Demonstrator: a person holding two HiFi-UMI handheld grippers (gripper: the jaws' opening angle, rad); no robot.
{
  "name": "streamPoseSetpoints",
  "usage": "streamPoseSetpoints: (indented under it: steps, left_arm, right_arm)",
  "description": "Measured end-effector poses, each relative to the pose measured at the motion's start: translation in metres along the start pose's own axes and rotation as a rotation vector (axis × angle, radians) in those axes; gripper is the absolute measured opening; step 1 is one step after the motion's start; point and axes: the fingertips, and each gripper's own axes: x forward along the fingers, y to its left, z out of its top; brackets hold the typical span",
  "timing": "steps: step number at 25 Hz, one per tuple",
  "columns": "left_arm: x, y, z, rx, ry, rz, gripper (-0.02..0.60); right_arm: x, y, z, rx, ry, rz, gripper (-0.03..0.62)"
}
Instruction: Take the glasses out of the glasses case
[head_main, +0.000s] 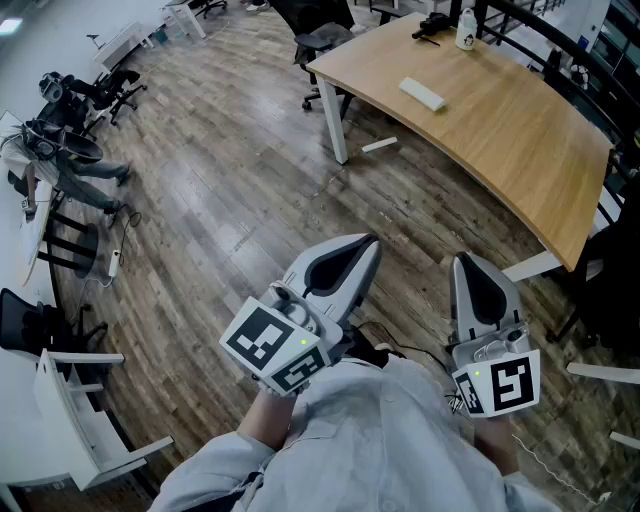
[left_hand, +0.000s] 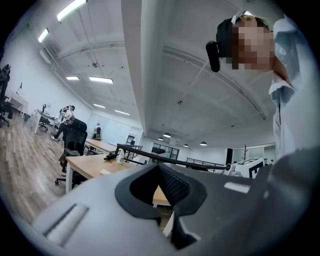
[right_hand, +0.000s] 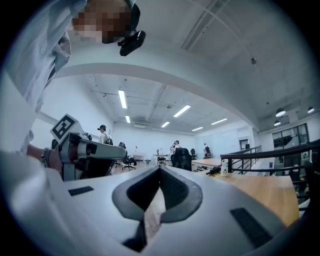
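A flat white oblong thing (head_main: 422, 94), possibly the glasses case, lies on the curved wooden desk (head_main: 510, 140) far ahead of me; no glasses show. It appears as a small pale patch (left_hand: 106, 171) in the left gripper view. Both grippers are held level close to my body, above the wooden floor and well short of the desk. My left gripper (head_main: 366, 244) has its jaws together with nothing between them (left_hand: 160, 169). My right gripper (head_main: 464, 262) is also shut and empty (right_hand: 160, 171). The left gripper (right_hand: 87, 150) shows at the left of the right gripper view.
A white bottle (head_main: 465, 30) and a black object (head_main: 432, 25) stand at the desk's far end. An office chair (head_main: 320, 42) sits behind the desk's white leg (head_main: 335, 125). Chairs and gear (head_main: 75, 150) line the left wall. A black railing (right_hand: 280, 155) runs at the right.
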Motion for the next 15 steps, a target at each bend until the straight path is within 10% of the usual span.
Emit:
streamPoseSetpoints:
  steps: [15]
  left_arm:
    - [-0.0007,-0.0081,0.0012,0.0,-0.003,0.009,0.005]
  right_arm:
    - [-0.01,-0.0061,0.0035,0.048,-0.026,0.0,0.0]
